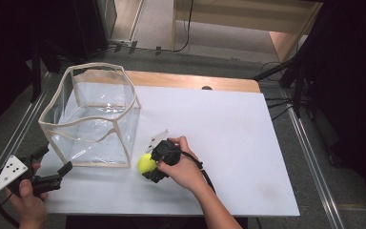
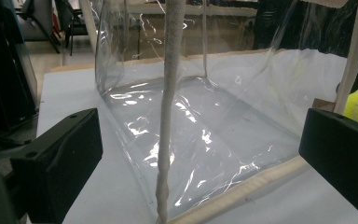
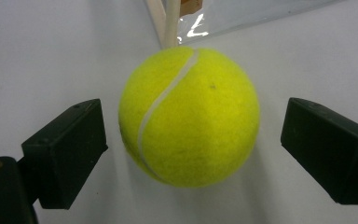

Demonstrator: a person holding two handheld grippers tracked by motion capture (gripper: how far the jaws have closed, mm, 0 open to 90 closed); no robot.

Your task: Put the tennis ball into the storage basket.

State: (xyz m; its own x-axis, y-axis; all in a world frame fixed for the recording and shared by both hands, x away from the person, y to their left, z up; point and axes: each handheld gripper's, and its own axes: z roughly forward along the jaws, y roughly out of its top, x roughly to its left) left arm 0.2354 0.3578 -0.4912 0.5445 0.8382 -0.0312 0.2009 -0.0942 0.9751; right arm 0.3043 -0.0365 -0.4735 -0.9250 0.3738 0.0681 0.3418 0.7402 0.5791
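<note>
White table top (image 1: 228,138) on wood; grey floor (image 1: 162,24); dark surroundings.

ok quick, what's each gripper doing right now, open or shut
Left gripper: open, holding nothing, facing the clear bag.
Right gripper: open, jaws either side of the tennis ball, not gripping it.

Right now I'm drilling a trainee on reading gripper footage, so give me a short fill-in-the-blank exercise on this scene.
1. The right gripper has its jaws standing ____ on either side of the tennis ball, not touching it.
2. The tennis ball lies on the white table just outside a corner of the clear ____.
3. The left gripper, its jaws apart, points at the bag's ____-edged corner.

Missing words: open; bag; cream
</note>
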